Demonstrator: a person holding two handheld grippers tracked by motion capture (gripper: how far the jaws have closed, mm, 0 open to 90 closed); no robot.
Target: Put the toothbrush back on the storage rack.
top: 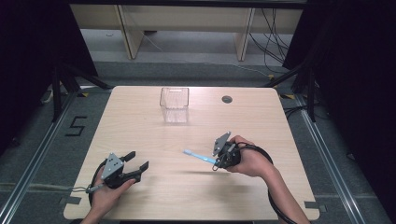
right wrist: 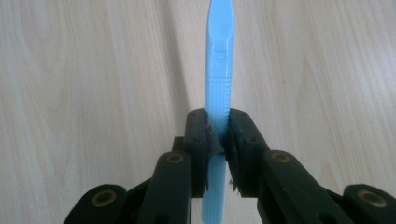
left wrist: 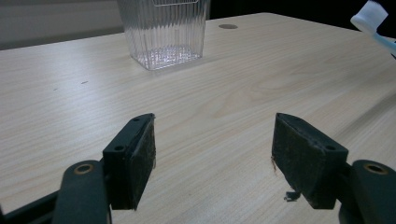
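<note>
Firmly, right gripper (right wrist: 217, 140) clamps toothbrush (right wrist: 218, 79).

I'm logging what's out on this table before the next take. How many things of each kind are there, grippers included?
Grippers: 2, the left gripper open, the right gripper shut on the toothbrush
Blue toothbrush: 1
Clear ribbed cup: 1
Total: 4

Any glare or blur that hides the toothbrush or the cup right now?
High view: soft, toothbrush small, faint shadow under it. Left gripper view: clear cup glints at its base, brush head cropped at the corner. Right gripper view: handle sharp between the right gripper pads.
</note>
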